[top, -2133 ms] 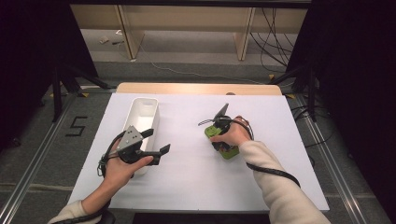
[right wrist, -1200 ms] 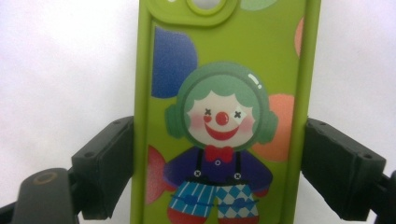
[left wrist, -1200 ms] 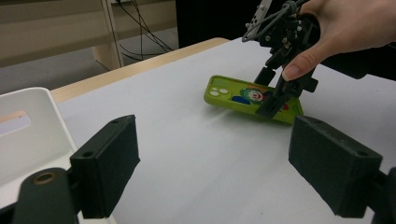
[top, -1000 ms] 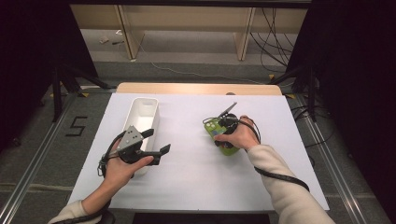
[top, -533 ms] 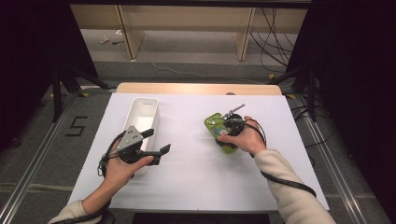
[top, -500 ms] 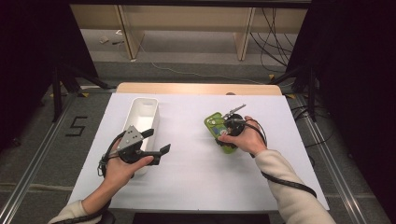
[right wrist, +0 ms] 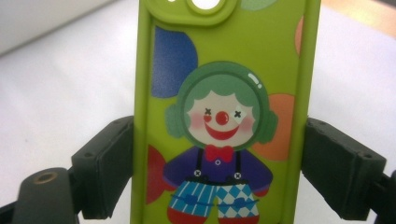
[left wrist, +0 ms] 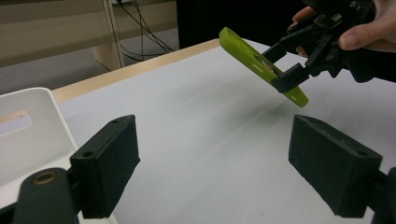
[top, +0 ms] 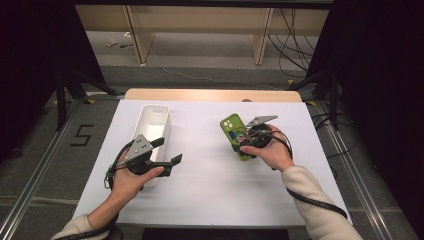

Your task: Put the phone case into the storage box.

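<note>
Right gripper is clamped on the green phone case across its width, one jaw on each long edge, and holds it tilted clear above the table. So the pickup looks done; what seems left is carrying it somewhere, perhaps to the white bin at the left, and letting go. Left gripper hangs near the bin's near end, jaws apart and empty, well apart from the case.
</note>
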A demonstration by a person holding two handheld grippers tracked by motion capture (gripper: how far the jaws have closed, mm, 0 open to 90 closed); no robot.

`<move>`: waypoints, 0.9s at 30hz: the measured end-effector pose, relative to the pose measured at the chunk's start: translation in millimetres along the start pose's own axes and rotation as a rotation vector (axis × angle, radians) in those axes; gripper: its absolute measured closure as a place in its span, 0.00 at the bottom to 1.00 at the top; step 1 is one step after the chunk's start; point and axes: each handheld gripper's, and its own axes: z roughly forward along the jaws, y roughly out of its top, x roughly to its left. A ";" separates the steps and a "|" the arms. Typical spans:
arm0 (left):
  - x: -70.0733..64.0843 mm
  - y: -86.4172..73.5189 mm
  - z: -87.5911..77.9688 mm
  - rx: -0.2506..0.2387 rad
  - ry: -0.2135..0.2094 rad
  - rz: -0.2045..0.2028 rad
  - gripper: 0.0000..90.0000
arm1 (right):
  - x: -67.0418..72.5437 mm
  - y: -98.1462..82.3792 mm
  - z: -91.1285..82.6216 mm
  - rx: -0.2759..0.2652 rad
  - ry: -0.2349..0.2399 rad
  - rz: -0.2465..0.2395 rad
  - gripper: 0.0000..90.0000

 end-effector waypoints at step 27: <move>-0.7 24.7 21.0 -0.041 -0.013 -0.017 0.17 | 22.4 -20.2 -21.1 -0.244 0.027 -0.012 0.18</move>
